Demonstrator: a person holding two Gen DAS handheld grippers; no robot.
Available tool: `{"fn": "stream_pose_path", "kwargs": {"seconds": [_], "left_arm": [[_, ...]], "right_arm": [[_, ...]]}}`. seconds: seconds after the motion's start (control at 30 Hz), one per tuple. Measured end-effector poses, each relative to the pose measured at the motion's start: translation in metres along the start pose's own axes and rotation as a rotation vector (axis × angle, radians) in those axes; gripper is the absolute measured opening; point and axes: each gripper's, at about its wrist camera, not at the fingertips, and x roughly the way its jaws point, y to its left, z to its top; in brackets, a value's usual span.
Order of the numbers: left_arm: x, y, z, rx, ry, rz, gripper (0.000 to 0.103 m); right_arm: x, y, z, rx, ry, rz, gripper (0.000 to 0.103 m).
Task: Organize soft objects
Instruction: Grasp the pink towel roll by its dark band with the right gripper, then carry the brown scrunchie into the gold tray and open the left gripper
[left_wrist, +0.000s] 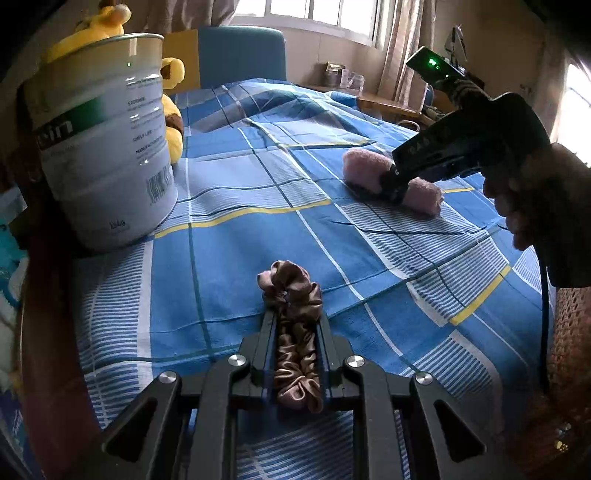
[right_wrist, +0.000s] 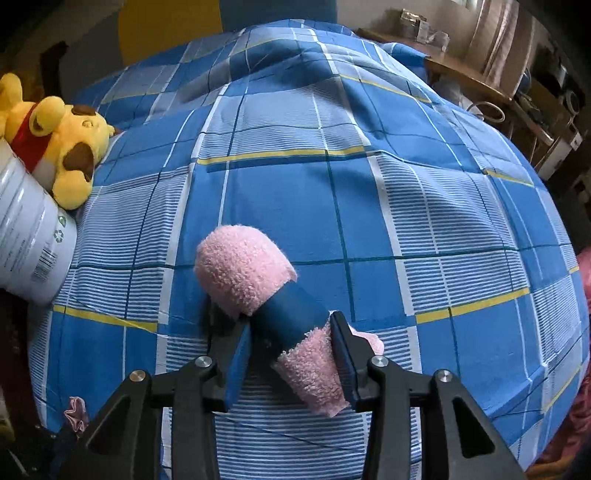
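My left gripper (left_wrist: 295, 317) is shut on a brown satin scrunchie (left_wrist: 295, 295), squeezed long between the fingers just above the blue plaid bedspread (left_wrist: 258, 229). A rolled pink towel (right_wrist: 243, 269) with a dark blue band lies on the bed. My right gripper (right_wrist: 291, 325) straddles the roll at the band with the fingers a little apart on both sides; it shows in the left wrist view (left_wrist: 391, 184) low over the towel (left_wrist: 364, 166). A tall white tin can (left_wrist: 103, 147) stands open-topped at the left; it also shows in the right wrist view (right_wrist: 26, 229).
A yellow plush bear (right_wrist: 62, 147) lies behind the can at the bed's left side. A blue headboard (left_wrist: 240, 55) stands at the far end. A cluttered wooden desk (right_wrist: 480, 85) stands at the far right. The scrunchie's edge shows at the lower left of the right wrist view (right_wrist: 75, 413).
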Motion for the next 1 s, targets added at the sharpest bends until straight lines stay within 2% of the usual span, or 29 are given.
{"fn": "stream_pose_path", "kwargs": {"seconds": [0.2, 0.43, 0.73, 1.0], "left_arm": [[0.0, -0.003, 0.001, 0.014, 0.003, 0.019, 0.021], [-0.007, 0.0, 0.008, -0.013, 0.057, 0.019, 0.018], [-0.051, -0.001, 0.025, -0.024, -0.03, 0.022, 0.018], [-0.079, 0.004, 0.033, -0.055, -0.074, 0.028, 0.018]], "right_arm": [[0.002, 0.009, -0.001, -0.039, -0.008, -0.031, 0.046], [0.011, 0.015, -0.002, -0.102, 0.007, -0.08, 0.052], [0.011, 0.022, -0.005, -0.144, -0.01, -0.124, 0.051], [0.008, 0.032, -0.011, -0.169, -0.022, -0.144, 0.051]]}}
